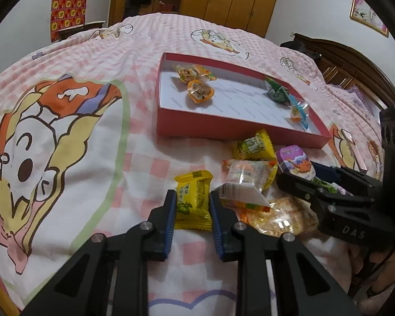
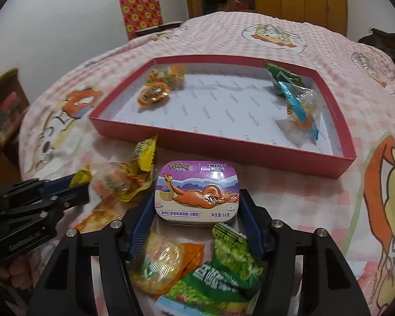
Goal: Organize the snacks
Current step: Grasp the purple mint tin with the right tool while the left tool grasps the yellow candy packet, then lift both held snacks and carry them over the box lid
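The left gripper has its fingers clamped on a yellow snack packet on the bed. The right gripper's fingers straddle the mint tin, pressing its sides

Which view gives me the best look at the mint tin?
Right wrist view: the mint tin sits centred, lid artwork fully readable, between that gripper's jaws. Left wrist view shows the tin only obliquely, off to the right.

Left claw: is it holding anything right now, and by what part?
Yes. The left claw is shut on the yellow snack packet, its pads pressing the packet's two long side edges, low on the wrapper.
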